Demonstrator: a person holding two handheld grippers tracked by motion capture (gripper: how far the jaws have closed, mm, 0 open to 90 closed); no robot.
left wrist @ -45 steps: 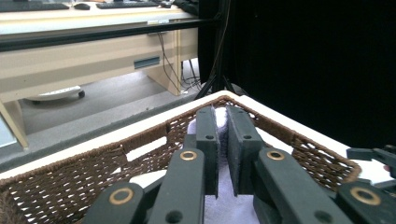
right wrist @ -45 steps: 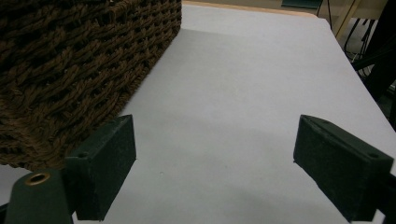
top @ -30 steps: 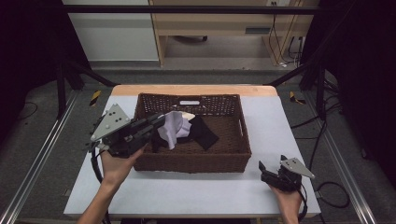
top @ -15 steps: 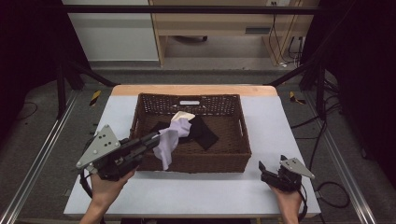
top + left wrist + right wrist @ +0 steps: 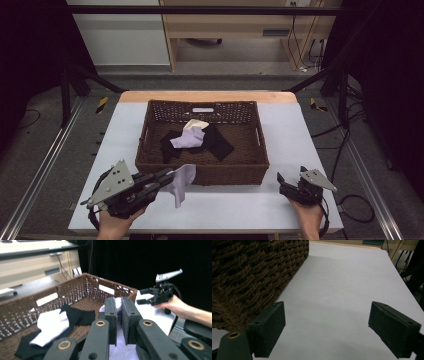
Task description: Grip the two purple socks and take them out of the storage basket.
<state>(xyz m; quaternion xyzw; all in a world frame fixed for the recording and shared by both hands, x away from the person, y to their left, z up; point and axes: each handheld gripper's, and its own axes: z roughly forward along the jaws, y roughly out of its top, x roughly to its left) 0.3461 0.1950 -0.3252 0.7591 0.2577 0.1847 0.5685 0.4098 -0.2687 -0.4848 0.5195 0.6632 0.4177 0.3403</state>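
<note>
With the left tool [image 5: 167,176] pinching the light, limp lavender cloth [image 5: 182,183] by its upper edge, we hold it over the bench [image 5: 235,205] at the basket's [image 5: 252,170] seven o'clock corner, right tool [image 5: 281,181] spread.

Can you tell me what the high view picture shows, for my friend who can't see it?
The left gripper is shut on a pale lilac cloth that hangs in front of a brown wicker basket on a white table. More black and pale cloths lie inside the basket. The right gripper rests open near the table's front right corner.
</note>
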